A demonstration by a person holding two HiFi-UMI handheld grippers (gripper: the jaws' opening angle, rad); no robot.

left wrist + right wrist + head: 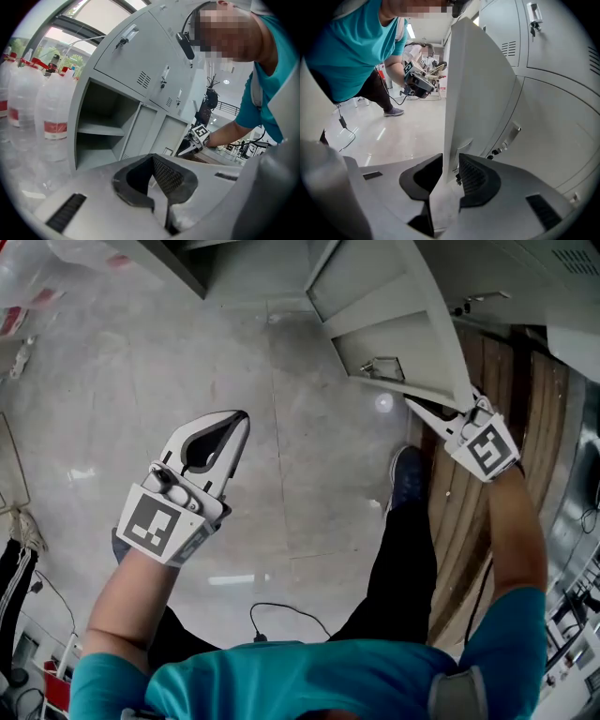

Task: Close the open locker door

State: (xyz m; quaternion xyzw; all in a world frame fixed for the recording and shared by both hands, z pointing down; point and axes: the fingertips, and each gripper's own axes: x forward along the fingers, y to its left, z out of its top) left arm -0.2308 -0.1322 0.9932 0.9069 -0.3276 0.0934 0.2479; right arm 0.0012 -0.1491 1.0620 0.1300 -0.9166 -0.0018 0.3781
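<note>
My right gripper [427,413] [451,159] is at the free edge of the door [422,315] [473,84]. In the right gripper view the jaws stand apart with that edge between them. The left pad lies close against the outer face, and a thin gap shows on the inner side, so I read it as straddling the door and not clamped on it.

The door is open, swung well out from the locker [553,117] [140,56] over the floor [187,352]. In the head view it fills the upper right, and its lower outer corner meets my right gripper. In the right gripper view it rises upright as a thin grey sheet seen edge-on, with shut locker fronts to its right.

My left gripper [239,420] [153,161] hangs over bare floor, well apart from the door. Its jaws are together, with nothing between the pads.

The left gripper view shows the open compartment [101,129], which has a shelf across it. Water bottles [51,103] with red bands stand just beside the locker's left side. A black cable [281,615] lies on the floor near my feet.
</note>
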